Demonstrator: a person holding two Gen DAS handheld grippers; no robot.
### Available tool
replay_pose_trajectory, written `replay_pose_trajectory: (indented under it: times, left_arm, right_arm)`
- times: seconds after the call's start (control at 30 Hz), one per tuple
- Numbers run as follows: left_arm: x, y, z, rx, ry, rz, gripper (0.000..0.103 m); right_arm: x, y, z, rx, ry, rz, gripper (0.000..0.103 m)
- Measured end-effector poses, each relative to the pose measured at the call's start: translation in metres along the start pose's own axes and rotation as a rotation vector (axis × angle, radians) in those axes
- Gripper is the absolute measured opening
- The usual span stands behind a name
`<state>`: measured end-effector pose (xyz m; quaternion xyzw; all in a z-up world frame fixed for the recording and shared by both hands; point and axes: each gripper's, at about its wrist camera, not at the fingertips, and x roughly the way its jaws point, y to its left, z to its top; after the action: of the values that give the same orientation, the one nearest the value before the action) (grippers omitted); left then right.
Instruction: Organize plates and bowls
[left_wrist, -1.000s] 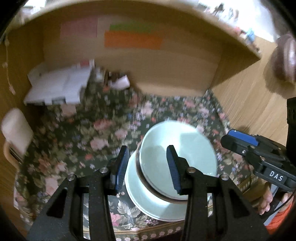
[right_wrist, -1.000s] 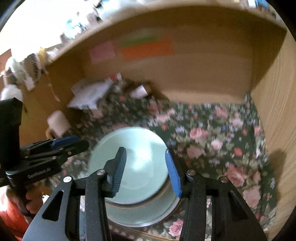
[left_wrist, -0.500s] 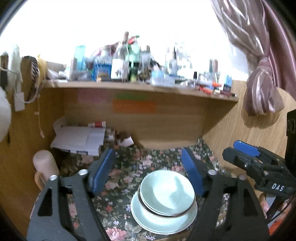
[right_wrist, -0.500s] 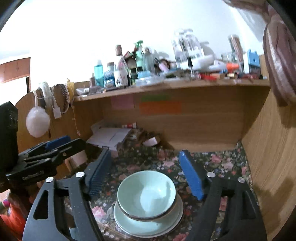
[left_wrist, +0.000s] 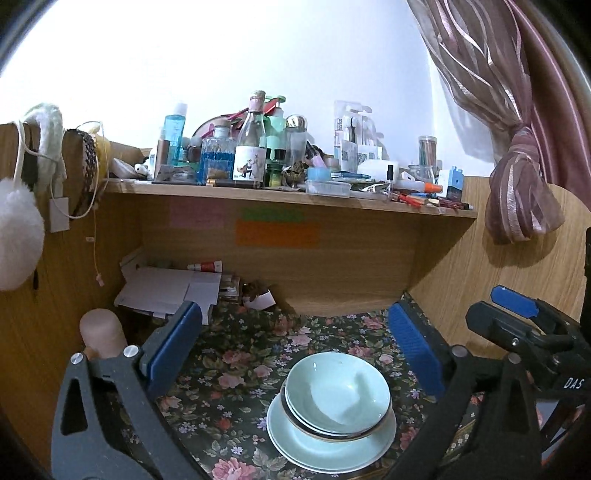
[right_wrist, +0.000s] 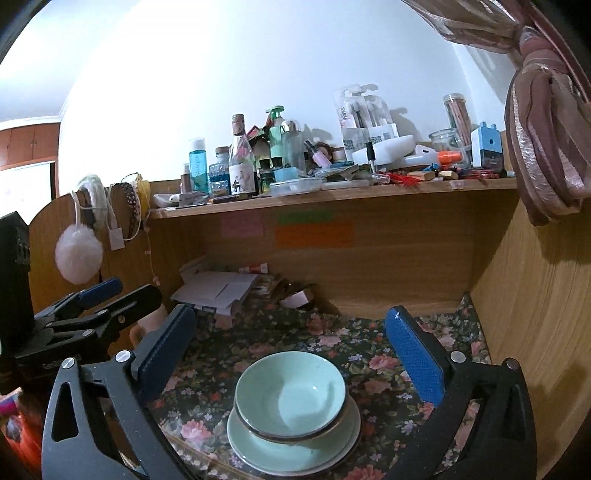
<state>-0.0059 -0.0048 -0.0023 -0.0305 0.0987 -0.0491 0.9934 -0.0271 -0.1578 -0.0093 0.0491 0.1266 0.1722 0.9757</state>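
- Both tools have drawn back and risen since a second ago: then their blue pads sat close over the top bowl, now they stand wide apart with the dishes lower and smaller in each view.
- Left tool (left_wrist: 295, 350) is spread wide and holds nothing; its pads frame the stack from above without touching it.
- Right tool (right_wrist: 291, 354) is likewise spread wide and empty-handed, and it shows at the right edge of the left wrist view (left_wrist: 517, 321), where the white letters "DAS" can be read on its black body.
- Pale green bowl (left_wrist: 338, 391) sits nested in a second bowl with a dark rim, and both rest on a pale green plate (left_wrist: 328, 448); the stack stands on the flowered cloth of the desk (left_wrist: 236, 373), near its front edge.
- Nothing lies between the tools and the stack.
- Behind the stack, against the back panel, lie loose white papers (left_wrist: 166, 291) with a red-and-white tube (left_wrist: 205, 265) on top of them.
- Pink, green and orange sticky notes (left_wrist: 277, 232) are stuck to the back panel; any writing on them is too blurred to read.
- Wooden shelf (left_wrist: 258, 194) above is crowded with bottles, among them a clear bottle with an illustrated label (left_wrist: 251, 147) and a blue-filled bottle (left_wrist: 173, 133); the label text is too small to read.
- White pompom (left_wrist: 18, 232) hangs at the left wall, and a tied-back pink curtain (left_wrist: 517, 192) hangs at the right.
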Motion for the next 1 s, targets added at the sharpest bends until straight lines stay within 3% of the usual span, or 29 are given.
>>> replay_pose_trajectory:
  times: [1.0]
  left_arm:
    - [0.013, -0.003, -0.007, 0.005, 0.034, -0.017, 0.103]
  right_arm:
    - [0.009, -0.009, -0.004, 0.013, 0.020, -0.002, 0.103]
